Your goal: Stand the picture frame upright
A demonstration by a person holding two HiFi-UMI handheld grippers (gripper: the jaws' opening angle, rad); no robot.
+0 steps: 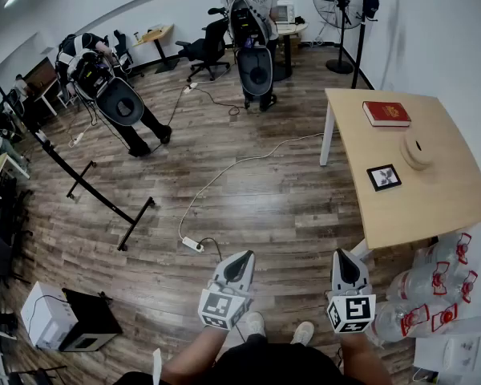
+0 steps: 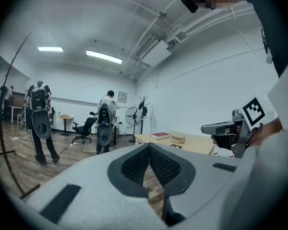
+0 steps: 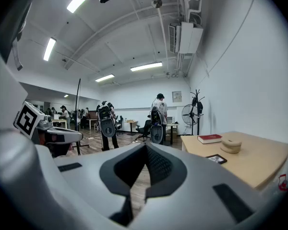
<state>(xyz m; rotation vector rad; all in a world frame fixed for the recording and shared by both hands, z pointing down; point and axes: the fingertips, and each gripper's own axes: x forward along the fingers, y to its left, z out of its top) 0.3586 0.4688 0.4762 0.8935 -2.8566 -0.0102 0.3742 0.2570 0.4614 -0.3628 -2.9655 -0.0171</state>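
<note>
Two grippers sit low in the head view, level and side by side, well short of the table. The left gripper (image 1: 240, 257) has its jaws closed tip to tip on nothing, and the right gripper (image 1: 342, 255) is likewise closed and empty. In each gripper view only a sliver of floor shows behind the meeting pads. Below them, the person's shoes stand on a dark wood plank floor (image 1: 248, 175). A white power strip (image 1: 192, 245) and its cable trail across the boards ahead of the left gripper. To the right, against the white wall, stands a pale wooden table (image 1: 433, 207). The picture frame (image 1: 383, 176) lies flat on it, face up, set in from the left edge and apart from a round wooden object (image 1: 418, 149) and a red book (image 1: 386, 113) farther back. What the frame holds is too small to read, and any stand is out of sight. Clear bottles (image 1: 433, 287) crowd the floor by the table's near corner, partly cut off at the picture's edge. Farther off are two people (image 1: 252, 30), a fan (image 1: 333, 0) and desks, with bare floor between.
</note>
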